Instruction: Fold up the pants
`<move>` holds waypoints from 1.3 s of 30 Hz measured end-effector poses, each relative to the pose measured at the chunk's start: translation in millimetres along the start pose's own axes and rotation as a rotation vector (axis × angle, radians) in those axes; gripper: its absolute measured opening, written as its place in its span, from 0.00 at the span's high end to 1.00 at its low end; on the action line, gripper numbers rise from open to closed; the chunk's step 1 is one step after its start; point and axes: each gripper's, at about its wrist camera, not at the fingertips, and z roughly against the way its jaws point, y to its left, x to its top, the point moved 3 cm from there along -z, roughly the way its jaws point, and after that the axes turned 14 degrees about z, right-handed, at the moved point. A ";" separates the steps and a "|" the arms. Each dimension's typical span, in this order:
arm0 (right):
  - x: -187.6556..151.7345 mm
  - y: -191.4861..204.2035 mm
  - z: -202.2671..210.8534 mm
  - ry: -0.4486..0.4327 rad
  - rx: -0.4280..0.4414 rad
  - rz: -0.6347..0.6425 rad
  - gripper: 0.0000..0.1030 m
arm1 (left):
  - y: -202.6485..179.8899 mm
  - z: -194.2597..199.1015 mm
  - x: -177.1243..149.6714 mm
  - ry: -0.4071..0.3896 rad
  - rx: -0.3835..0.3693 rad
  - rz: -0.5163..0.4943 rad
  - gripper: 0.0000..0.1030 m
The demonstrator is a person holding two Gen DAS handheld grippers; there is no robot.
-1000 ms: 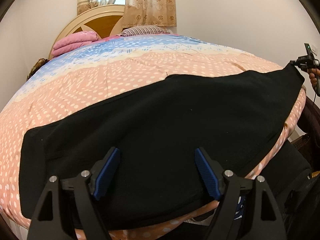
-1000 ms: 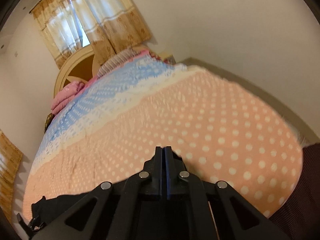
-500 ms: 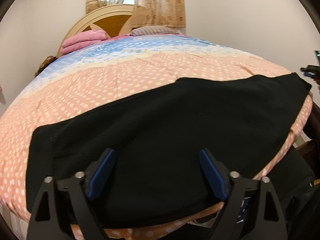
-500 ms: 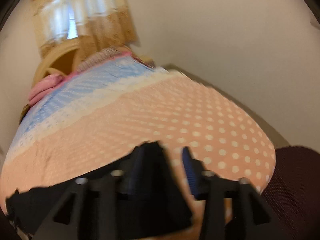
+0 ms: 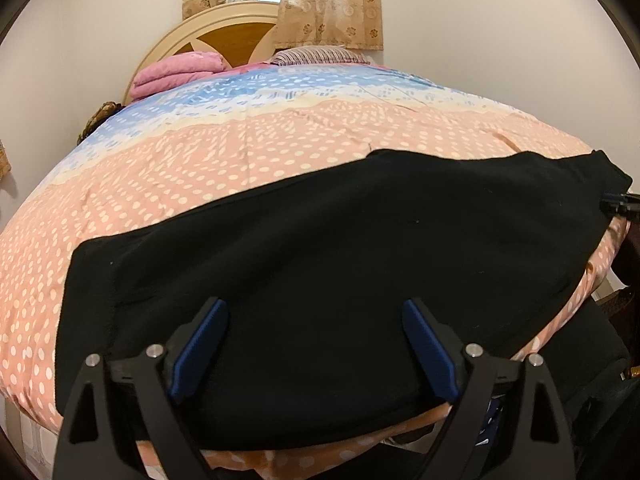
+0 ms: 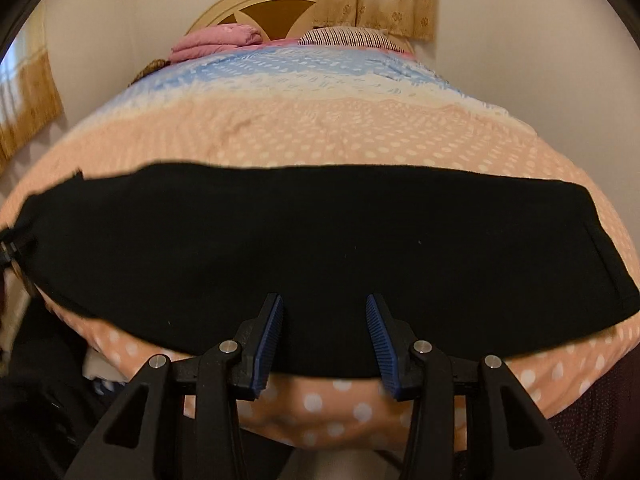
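Black pants (image 5: pixel 340 256) lie flat as a long band across the near end of the bed, folded lengthwise; they also show in the right wrist view (image 6: pixel 320 248). My left gripper (image 5: pixel 316 312) is open, hovering over the pants near the bed's front edge, holding nothing. My right gripper (image 6: pixel 325 308) is open above the near edge of the pants, empty. Its tip shows at the far right of the left wrist view (image 5: pixel 620 204), beside the pants' end.
The bed has a peach polka-dot and blue cover (image 5: pixel 240 152). Folded pink blankets (image 5: pixel 176 72) and a striped pillow (image 5: pixel 316 56) lie by the wooden headboard (image 5: pixel 224 32). Curtains (image 5: pixel 324 4) hang behind. Dark items (image 5: pixel 592 380) sit beside the bed at the lower right.
My right gripper opened, let go of the pants' end and swung round to face the pants from the bed's edge. The left gripper stayed open, shifting slightly.
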 end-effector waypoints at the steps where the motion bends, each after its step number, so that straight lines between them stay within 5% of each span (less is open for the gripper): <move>1: -0.3 1.9 1.8 0.017 -0.004 0.016 0.56 | 1.2 1.1 -0.2 -0.001 0.000 -0.001 0.11; 4: 12.1 0.8 13.8 0.024 0.001 -0.010 0.56 | 8.3 7.3 2.4 -0.022 0.013 0.007 0.11; 8: 55.3 26.9 22.3 -0.085 0.107 0.015 0.56 | 13.4 11.0 6.2 -0.039 0.000 0.041 0.10; 13: 96.8 119.7 -0.5 -0.117 0.294 0.164 0.56 | -5.9 1.5 -7.5 0.010 -0.004 -0.043 0.09; 19: 103.6 211.9 -16.3 -0.107 0.464 0.299 0.56 | -3.0 3.3 -14.1 0.022 -0.041 -0.050 0.04; 31: 110.8 273.0 -19.2 -0.105 0.439 0.492 0.56 | -3.4 3.4 -14.6 0.023 -0.060 -0.041 0.03; 36: 116.6 274.3 -18.7 -0.112 0.438 0.480 0.93 | -4.4 3.9 -13.4 0.029 -0.067 -0.040 0.03; 39: 115.5 276.1 -12.6 -0.123 0.440 0.490 0.96 | -2.8 6.1 -12.9 0.033 -0.073 -0.036 0.03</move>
